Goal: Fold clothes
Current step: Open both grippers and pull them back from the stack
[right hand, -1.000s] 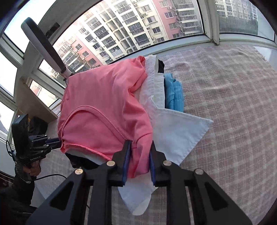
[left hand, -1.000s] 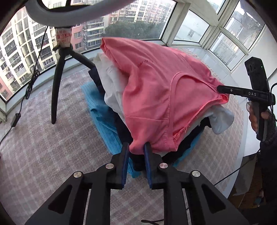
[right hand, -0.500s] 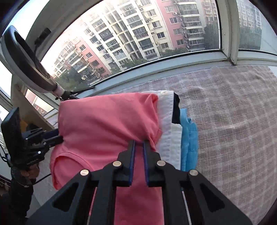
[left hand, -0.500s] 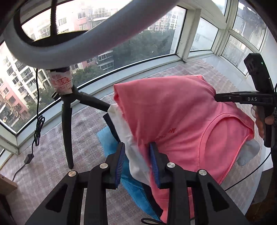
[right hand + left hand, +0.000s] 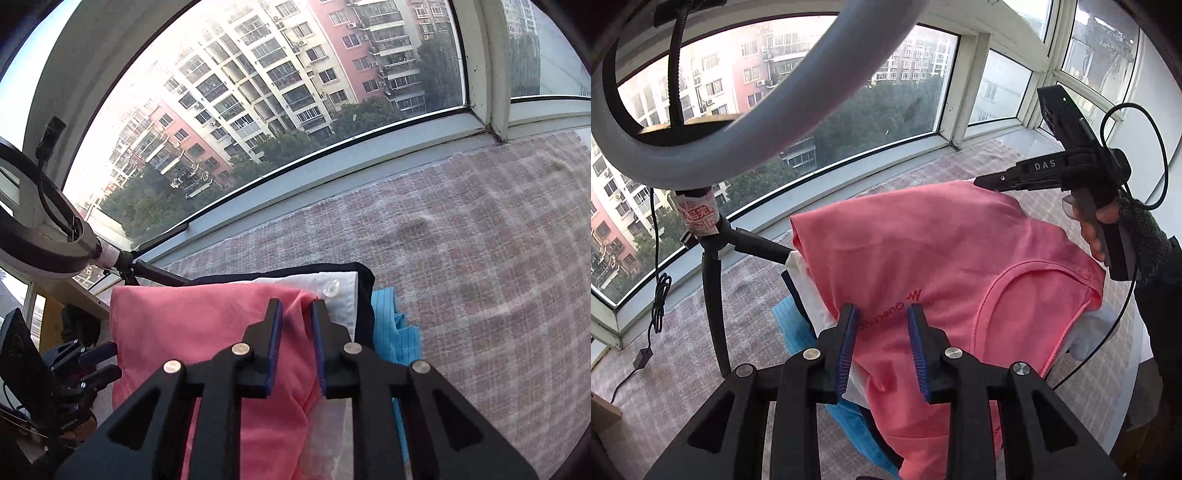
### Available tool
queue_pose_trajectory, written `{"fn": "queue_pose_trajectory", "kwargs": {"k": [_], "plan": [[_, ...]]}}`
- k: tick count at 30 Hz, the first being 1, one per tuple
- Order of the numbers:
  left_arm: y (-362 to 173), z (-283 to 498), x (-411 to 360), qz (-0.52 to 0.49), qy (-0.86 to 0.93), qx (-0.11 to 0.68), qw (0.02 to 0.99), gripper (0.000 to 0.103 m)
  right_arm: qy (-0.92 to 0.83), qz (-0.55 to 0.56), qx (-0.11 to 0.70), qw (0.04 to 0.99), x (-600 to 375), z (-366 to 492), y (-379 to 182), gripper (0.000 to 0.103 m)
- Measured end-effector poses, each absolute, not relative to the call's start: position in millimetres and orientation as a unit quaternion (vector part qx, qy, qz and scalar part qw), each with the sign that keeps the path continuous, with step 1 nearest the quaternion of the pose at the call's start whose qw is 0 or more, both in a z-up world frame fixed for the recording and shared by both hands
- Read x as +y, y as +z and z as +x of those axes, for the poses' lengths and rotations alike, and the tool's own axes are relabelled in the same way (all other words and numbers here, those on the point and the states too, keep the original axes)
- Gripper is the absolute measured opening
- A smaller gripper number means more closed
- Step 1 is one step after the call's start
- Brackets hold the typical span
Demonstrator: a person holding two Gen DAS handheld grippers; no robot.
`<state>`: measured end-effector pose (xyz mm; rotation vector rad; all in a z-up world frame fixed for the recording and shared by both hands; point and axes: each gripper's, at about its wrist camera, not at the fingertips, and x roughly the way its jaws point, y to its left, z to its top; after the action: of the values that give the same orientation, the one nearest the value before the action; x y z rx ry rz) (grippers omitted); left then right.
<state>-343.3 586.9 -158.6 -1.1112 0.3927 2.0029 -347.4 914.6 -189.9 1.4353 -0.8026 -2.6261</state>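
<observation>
A pink shirt (image 5: 942, 258) lies folded on top of a pile, over a white shirt (image 5: 809, 280), a dark garment (image 5: 365, 295) and a blue garment (image 5: 790, 317). My left gripper (image 5: 882, 332) hovers open over the pink shirt's printed logo, and its pads stand clear of the cloth. My right gripper (image 5: 297, 332) sits at the pink shirt's (image 5: 184, 332) right edge. Its jaws are opening, with a pink fold between them that the pads do not squeeze. From the left wrist the right gripper (image 5: 979, 181) shows side-on at the shirt's far corner, held by a hand (image 5: 1089, 229).
A checked cloth (image 5: 480, 258) covers the surface under the pile, up to the window sill. A ring light (image 5: 812, 85) on a black tripod (image 5: 713, 295) stands close on the left, with a cable (image 5: 657, 302) trailing on the cloth. The left gripper (image 5: 107, 362) shows at the pile's left.
Both grippers carried the pink shirt's near edge forward toward the window, doubling it over the pile. The left jaws let go and widened. The right jaws pinched shut, then parted again.
</observation>
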Motion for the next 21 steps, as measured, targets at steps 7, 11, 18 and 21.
{"fn": "queue_pose_trajectory", "kwargs": {"k": [7, 11, 18, 21], "plan": [[-157, -343, 581, -0.442, 0.79, 0.151, 0.399, 0.027, -0.876, 0.433, -0.209, -0.024, 926, -353, -178, 0.007], [-141, -345, 571, -0.425, 0.802, 0.118, 0.403, 0.028, -0.88, 0.421, -0.22, -0.013, 921, -332, -160, 0.012], [-172, -345, 568, -0.455, 0.792, 0.178, 0.366, 0.039, -0.876, 0.469, -0.11, -0.012, 853, -295, -161, 0.047], [-168, -342, 531, -0.474, 0.796, 0.124, 0.356, 0.037, -0.88, 0.458, -0.115, -0.059, 854, -251, -148, 0.047]]}}
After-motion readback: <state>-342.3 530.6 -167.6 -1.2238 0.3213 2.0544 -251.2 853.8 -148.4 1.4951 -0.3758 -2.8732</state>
